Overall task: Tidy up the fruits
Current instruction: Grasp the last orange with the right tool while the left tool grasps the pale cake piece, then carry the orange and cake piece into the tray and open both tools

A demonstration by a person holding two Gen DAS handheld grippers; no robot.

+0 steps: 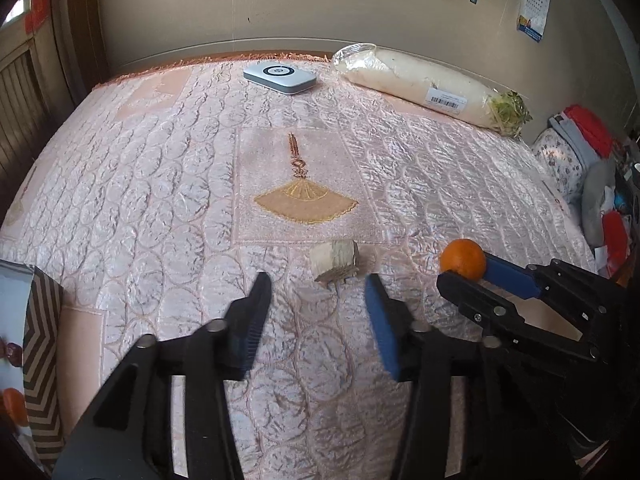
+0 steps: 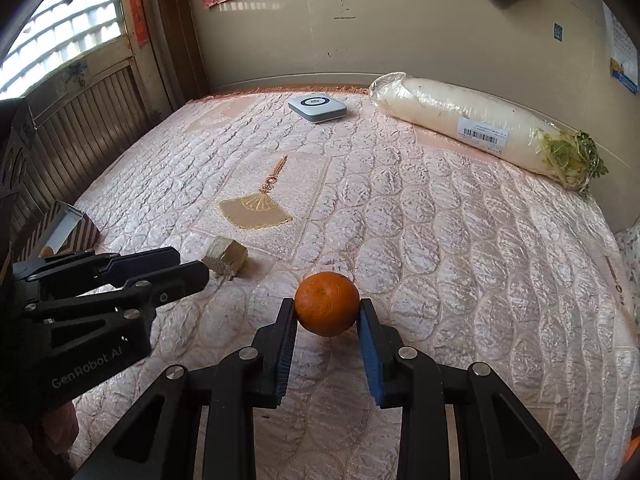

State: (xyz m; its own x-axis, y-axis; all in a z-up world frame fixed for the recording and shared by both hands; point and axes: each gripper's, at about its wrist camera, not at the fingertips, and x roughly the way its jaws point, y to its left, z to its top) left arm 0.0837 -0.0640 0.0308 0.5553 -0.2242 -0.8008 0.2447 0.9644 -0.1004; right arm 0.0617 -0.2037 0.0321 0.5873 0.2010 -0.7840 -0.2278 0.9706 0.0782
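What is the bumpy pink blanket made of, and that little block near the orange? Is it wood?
The pink cover looks like shiny satin-type quilted fabric: it glints, with stitched scale shapes and an embroidered fan.

The little block looks like rough, unpainted wood, pale with faint grain lines, though I can't be certain.

The orange in the right tongs is real fruit with dull, dimpled peel.

glossy quilted cloth bedspread (image 2: 440, 240); plastic-wrapped radish (image 2: 472, 128).

On the quilted pink bedspread (image 2: 460, 240), the round orange fruit (image 2: 327, 304) sits lower centre, the small pale wooden block (image 2: 226, 258) to its left, the long plastic-wrapped white radish (image 2: 472, 124) upper right, and the flat grey square device (image 2: 317, 107) at top centre.
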